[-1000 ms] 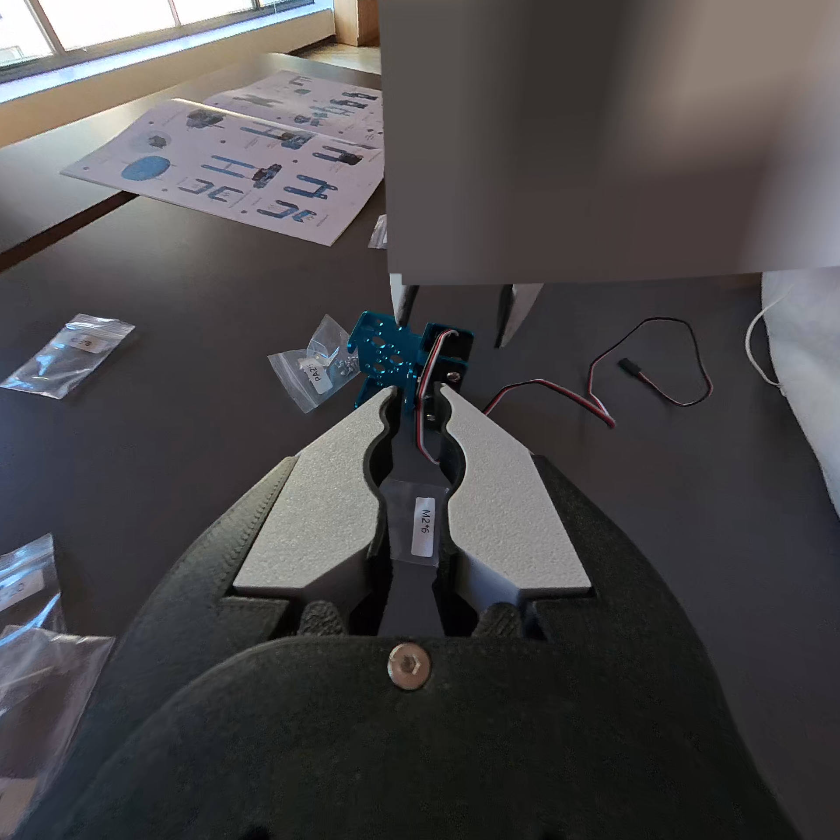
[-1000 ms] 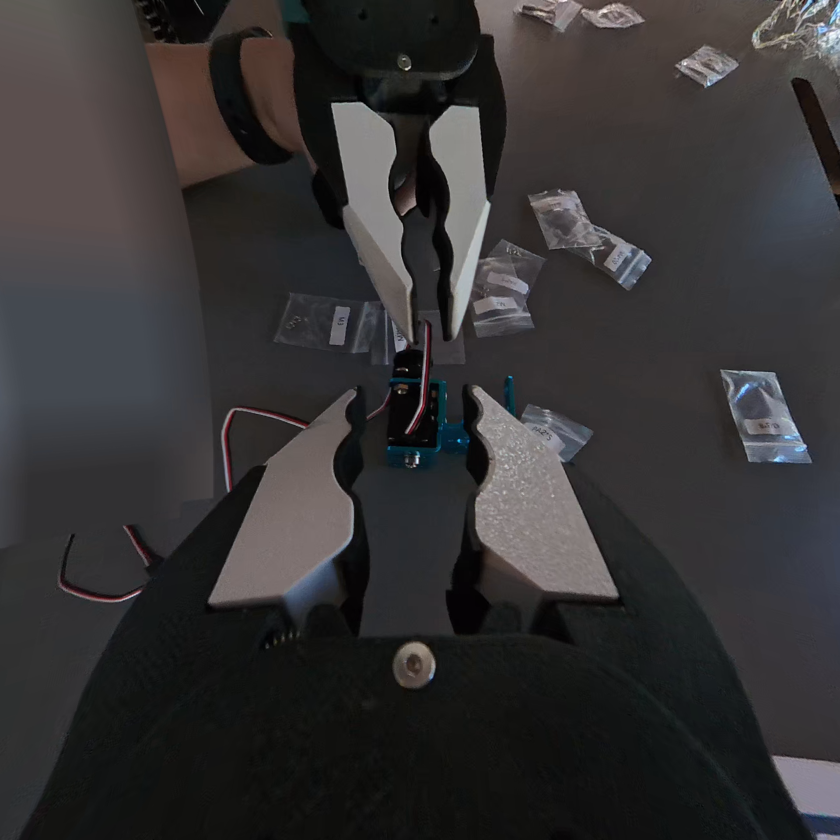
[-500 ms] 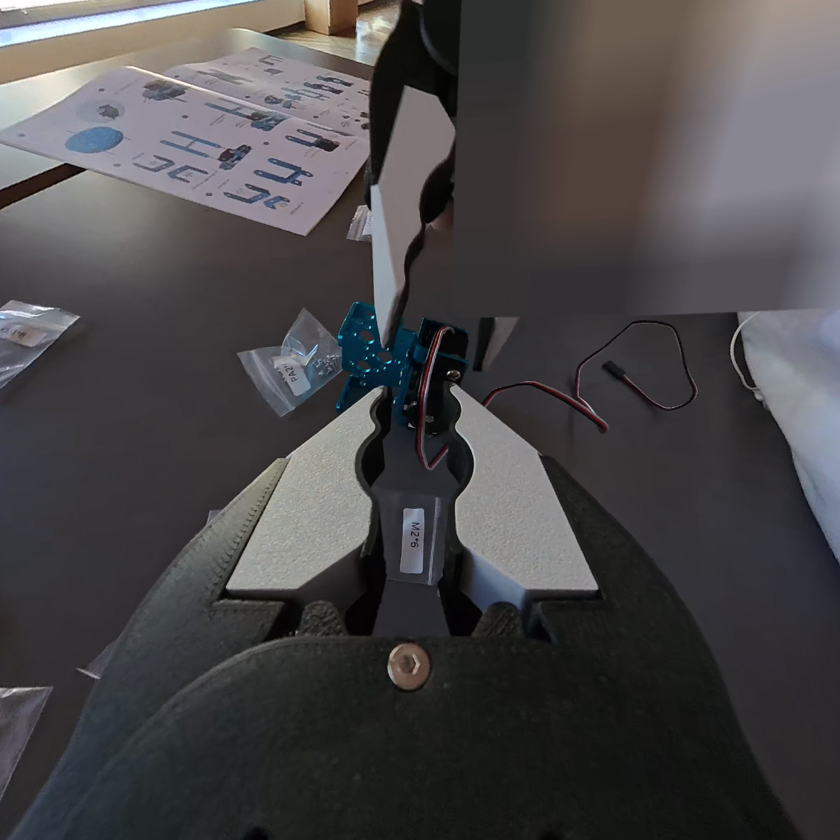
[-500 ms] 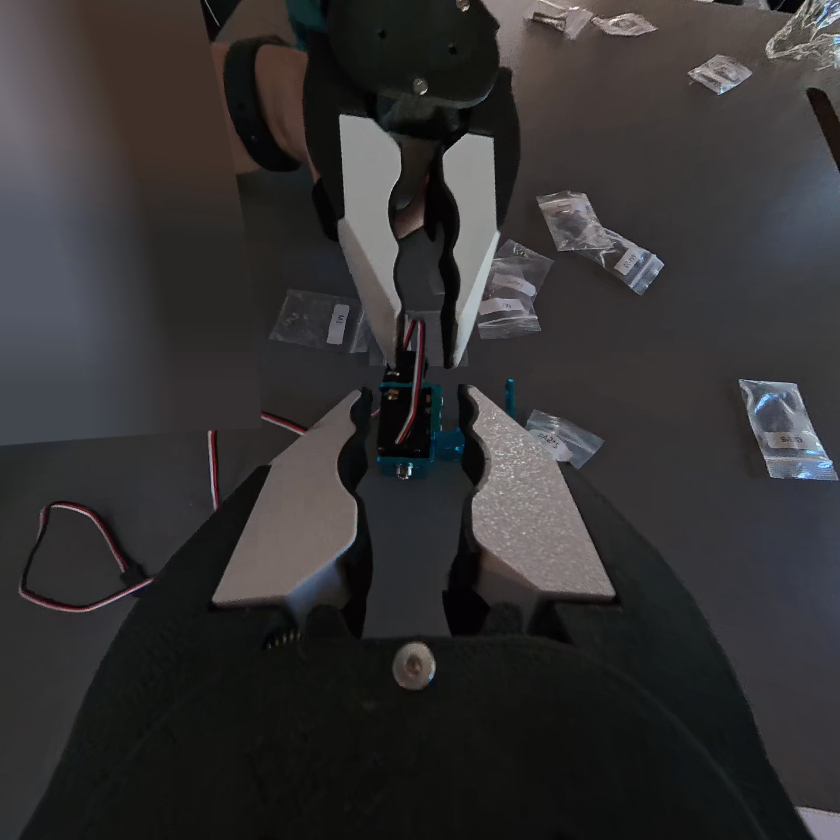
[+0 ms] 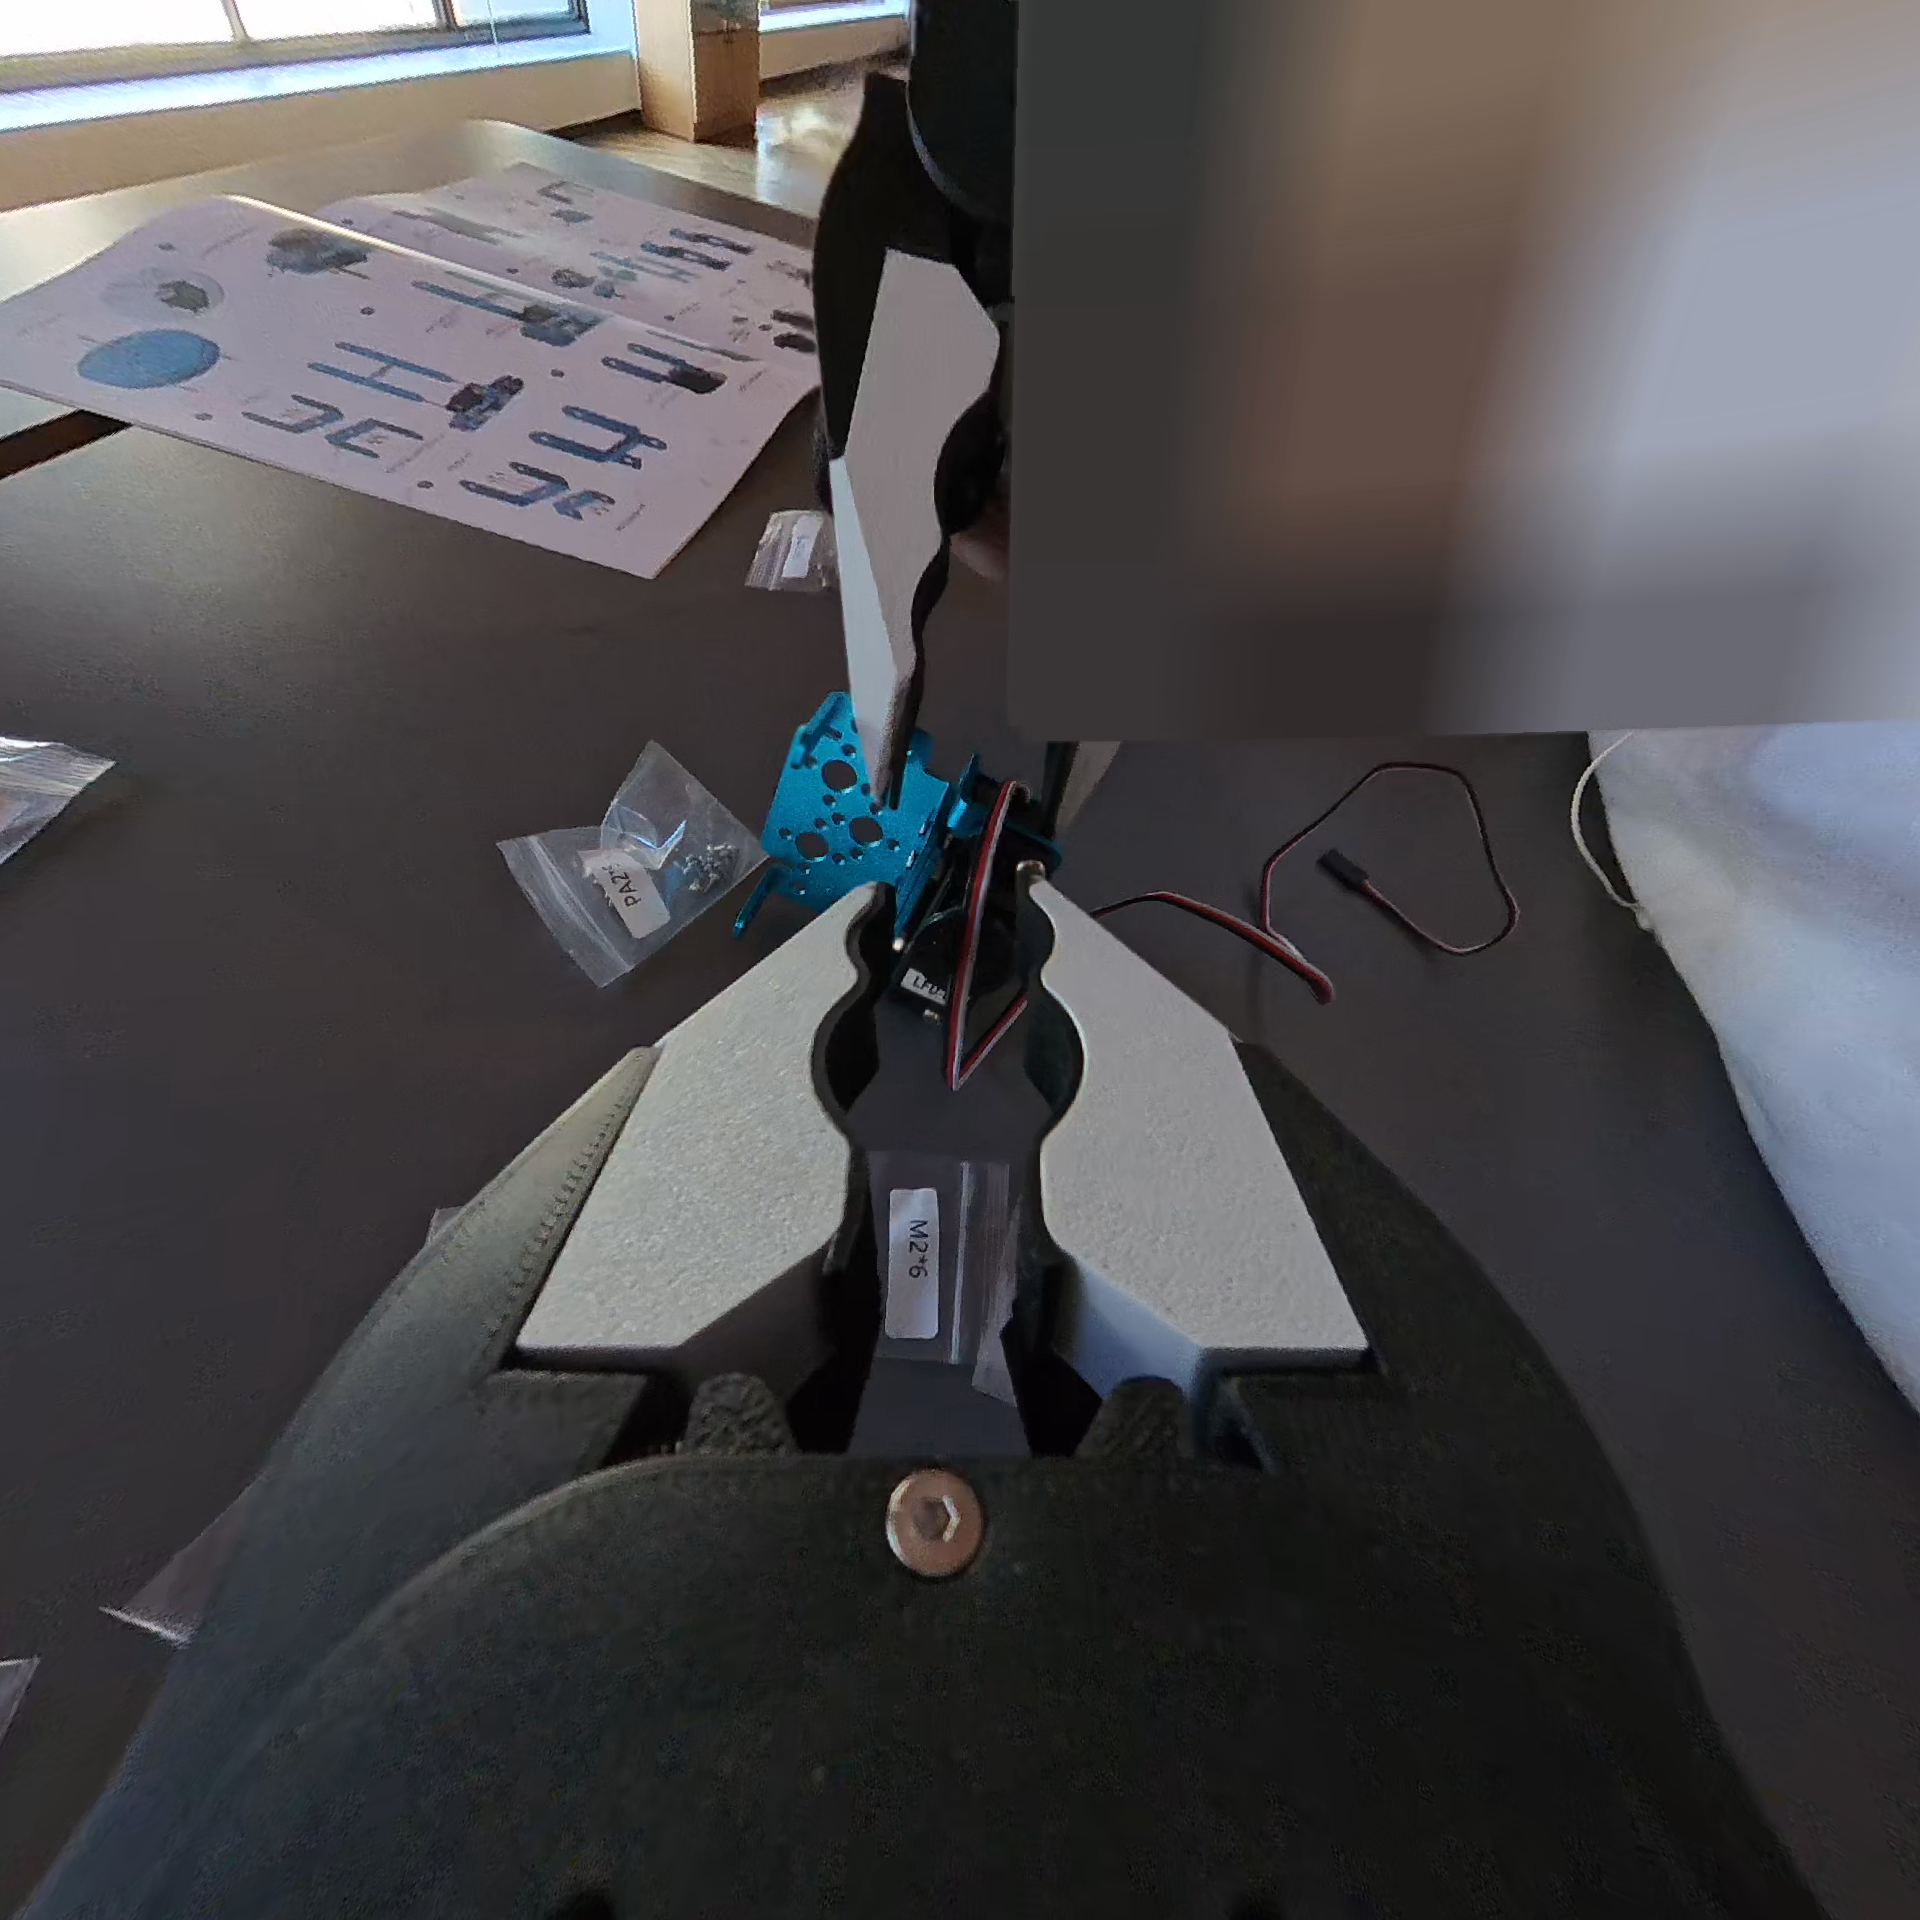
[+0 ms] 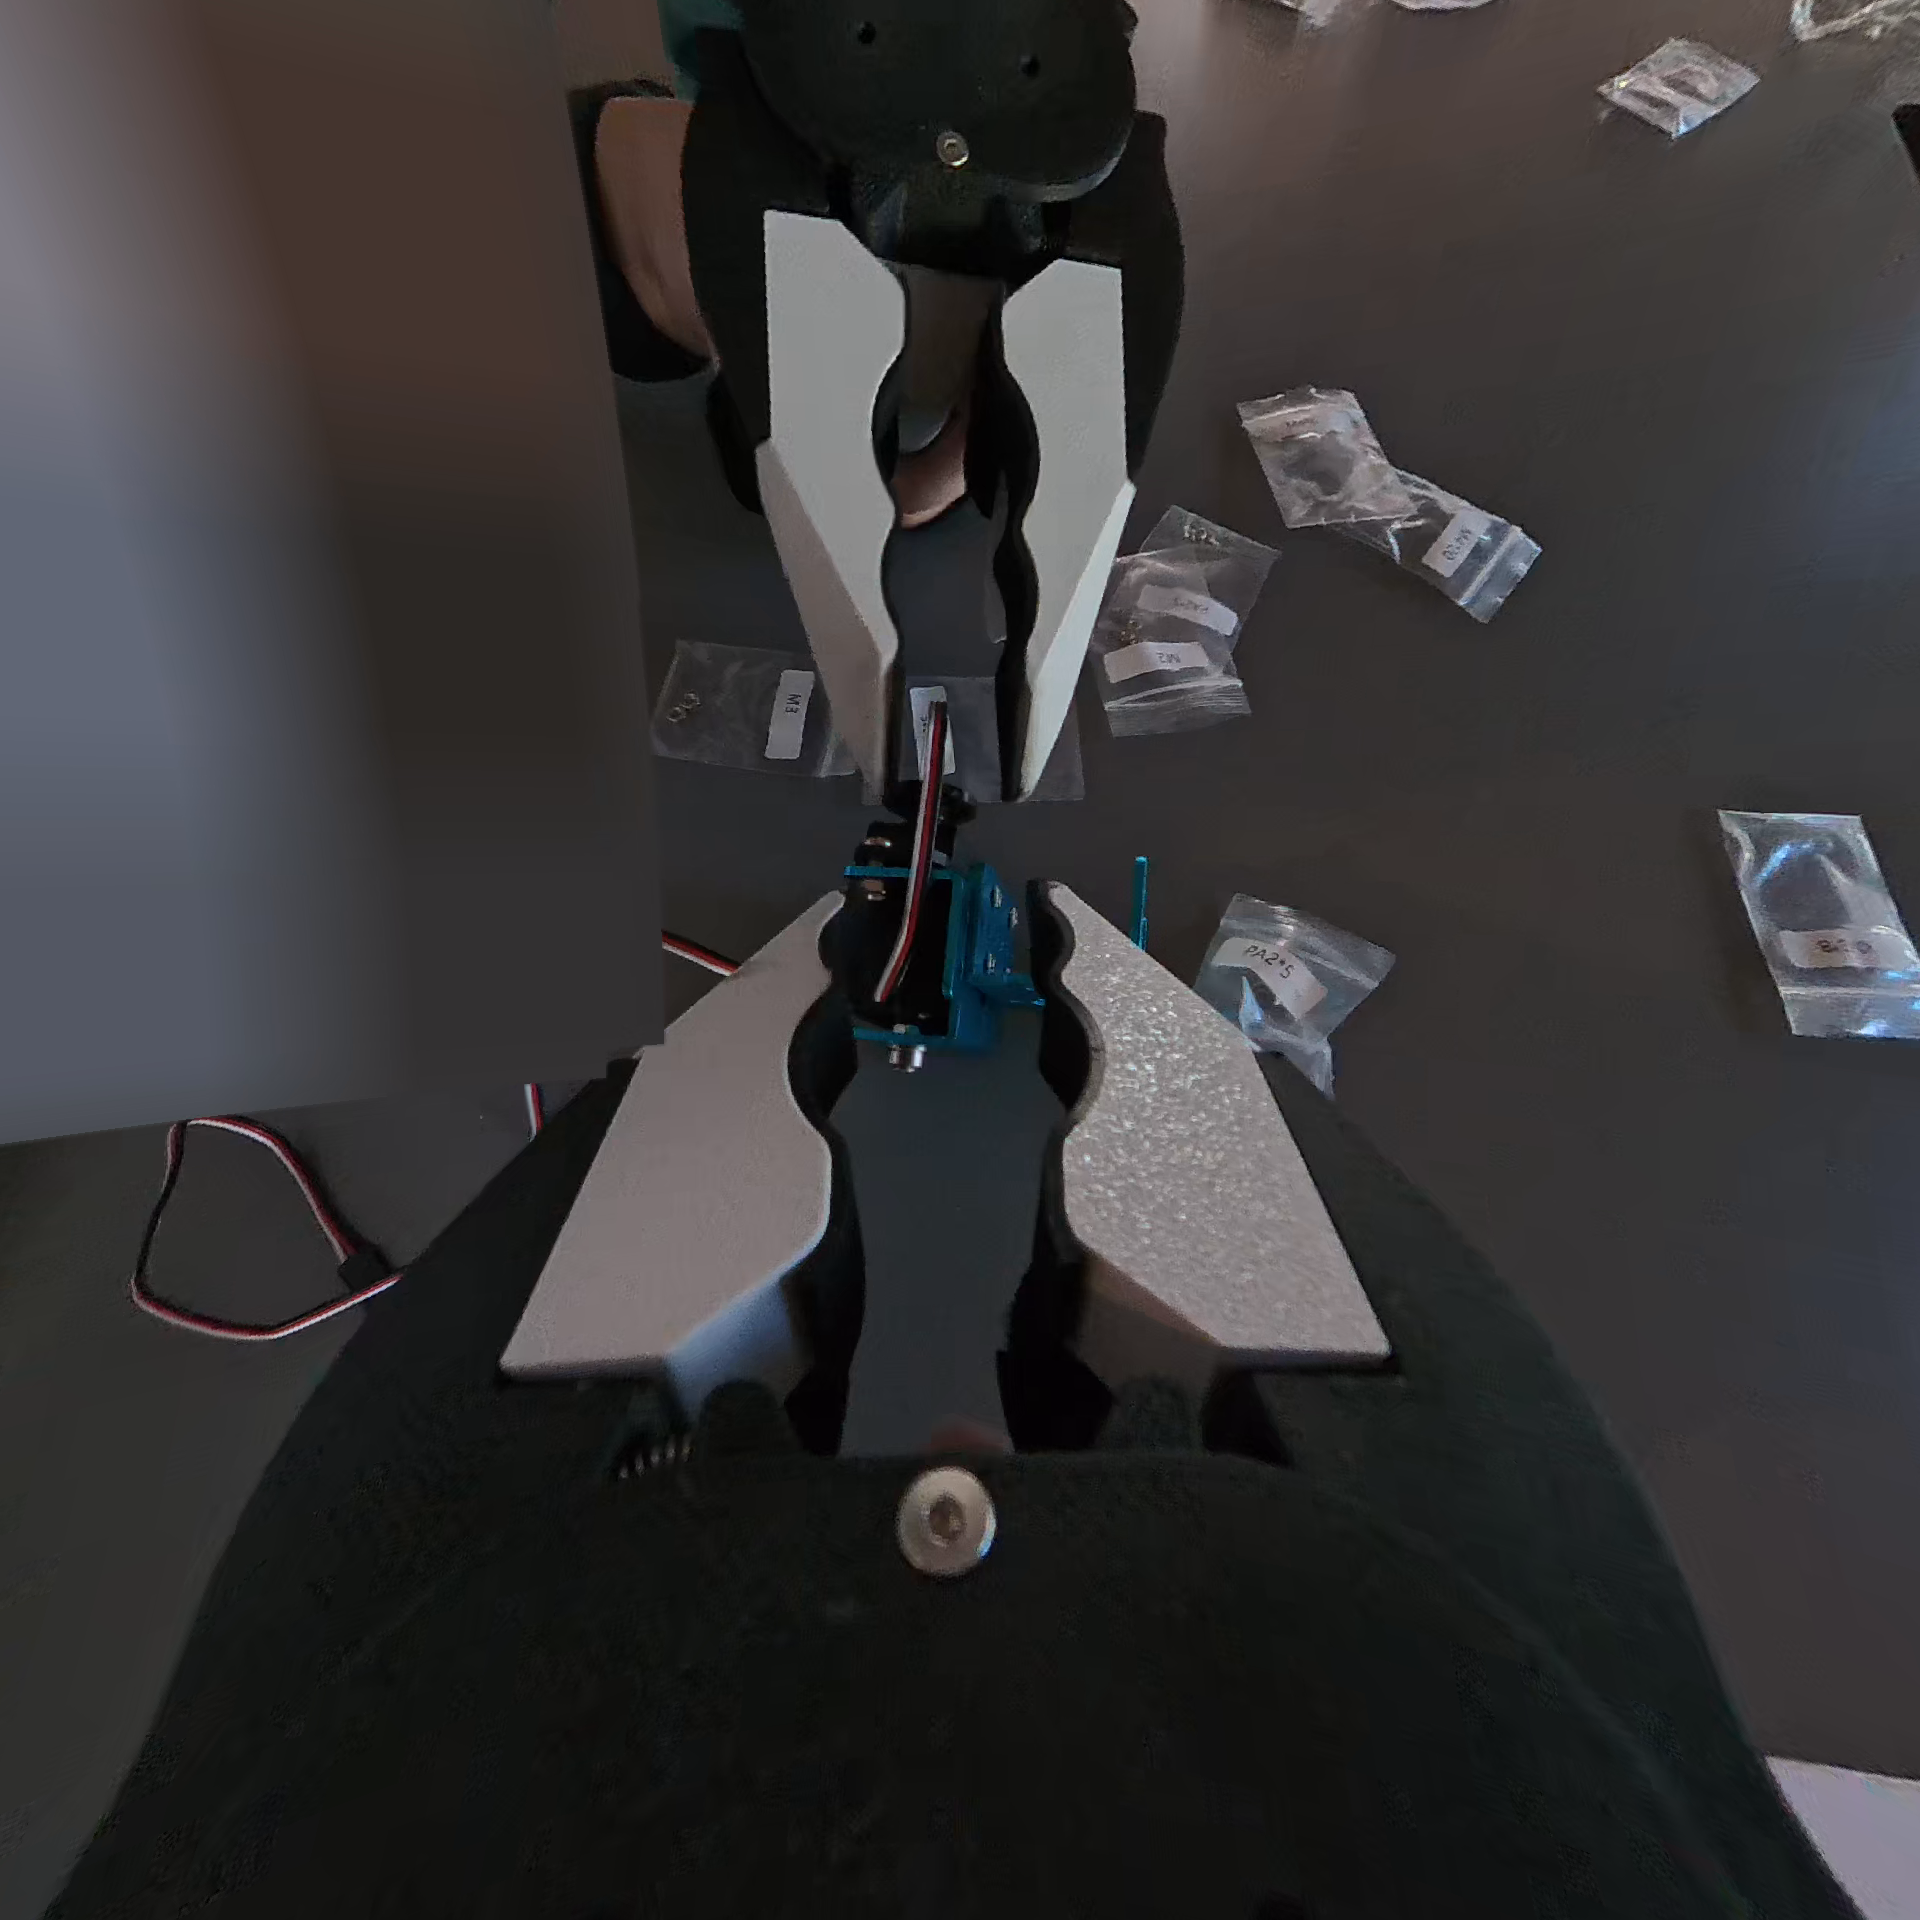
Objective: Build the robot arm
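Observation:
A black servo [image 5: 928, 977] mounted in a blue perforated metal bracket [image 5: 831, 821] stands on the dark table. My left gripper [image 5: 956, 902] is shut on the near end of the servo, and its red, white and black wire [image 5: 1226, 925] loops out between the fingers. In the right wrist view the servo [image 6: 925, 1003] and bracket [image 6: 987, 956] sit between the tips of my right gripper [image 6: 935, 899], whose jaws are open and close on either side. The left gripper [image 6: 951, 790] faces it from the far side. One right finger [image 5: 904, 436] shows above the bracket.
Small clear bags of hardware lie around: one under the left gripper [image 5: 914, 1257], one left of the bracket [image 5: 634, 873], several on the right [image 6: 1382, 499] [image 6: 1818, 925]. An instruction sheet [image 5: 416, 353] lies far left. White cloth [image 5: 1787, 987] lies at the right edge. Left and right tips are no more than a few centimetres apart.
My right gripper has moved forward so the servo and bracket are now between its fingertips, and its jaws have narrowed. The left gripper has kept its hold.

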